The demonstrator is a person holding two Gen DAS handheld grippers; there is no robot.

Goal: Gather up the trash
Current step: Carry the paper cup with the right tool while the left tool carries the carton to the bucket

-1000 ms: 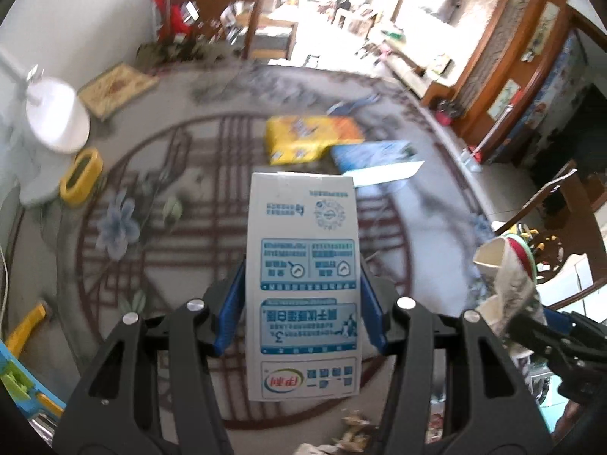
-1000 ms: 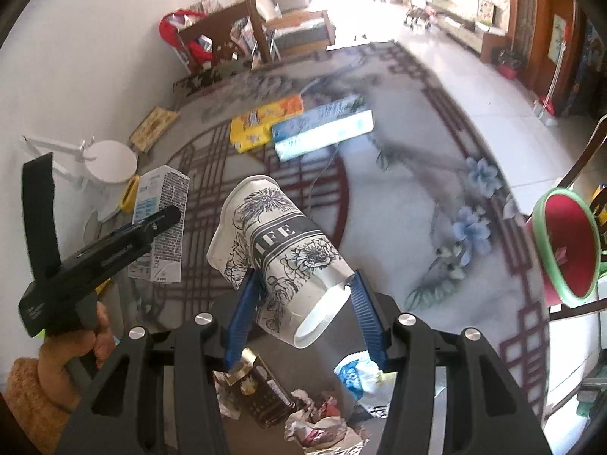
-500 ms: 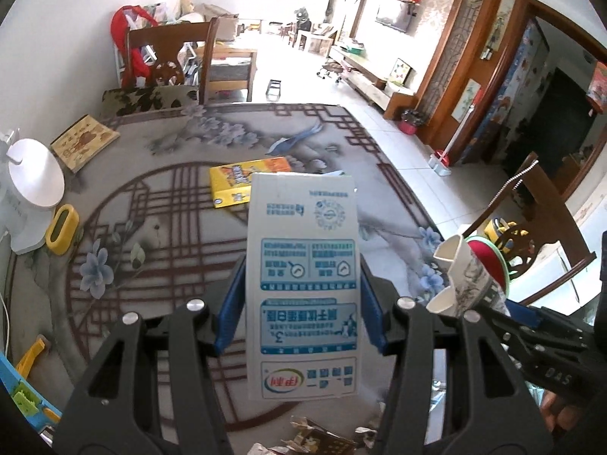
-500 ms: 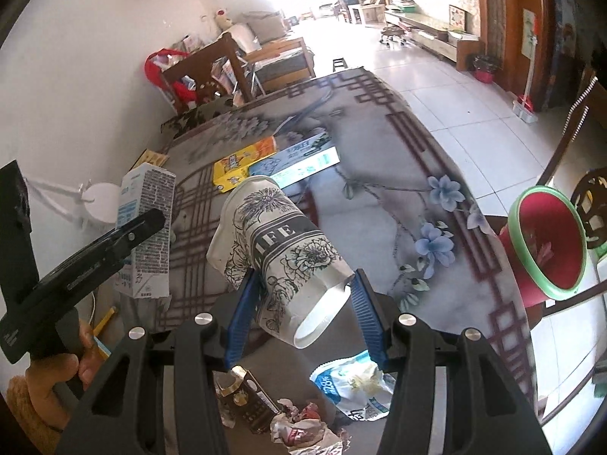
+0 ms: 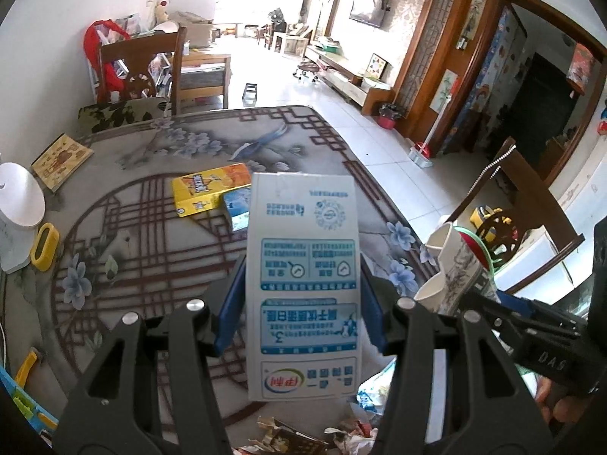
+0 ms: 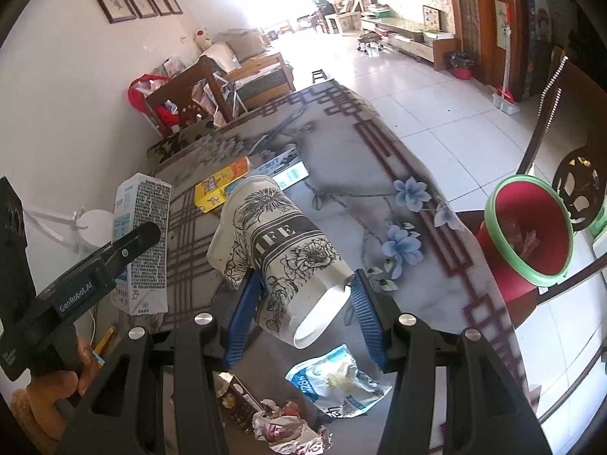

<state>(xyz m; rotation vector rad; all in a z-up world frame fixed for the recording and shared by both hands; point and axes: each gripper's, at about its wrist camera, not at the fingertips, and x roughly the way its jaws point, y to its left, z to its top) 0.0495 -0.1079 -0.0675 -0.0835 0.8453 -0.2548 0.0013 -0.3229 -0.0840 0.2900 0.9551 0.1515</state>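
Observation:
My left gripper [image 5: 299, 307] is shut on a white and blue milk carton [image 5: 301, 284], held upright above the table; the same carton [image 6: 142, 242] shows at the left of the right wrist view. My right gripper [image 6: 303, 311] is shut on stacked paper cups [image 6: 280, 258] printed with black flowers, tilted with the bottom toward me. Those cups [image 5: 451, 269] appear at the right of the left wrist view. A red bin with a green rim [image 6: 527, 235] stands off the table's right edge. Crumpled wrappers [image 6: 288, 424] and a torn white and blue bag [image 6: 337, 383] lie below the grippers.
A yellow box [image 5: 210, 189] and a blue box [image 5: 237, 208] lie mid-table on the patterned cloth [image 5: 151, 250]. A white lamp base [image 5: 21, 197], a yellow holder [image 5: 44, 244] and a book [image 5: 60, 161] sit at the left. Wooden chairs [image 5: 144, 72] stand around the table.
Both grippers have risen and pulled back with carton and cups still held; more of the room and the near-edge litter shows, and the red bin sits closer to the right gripper.

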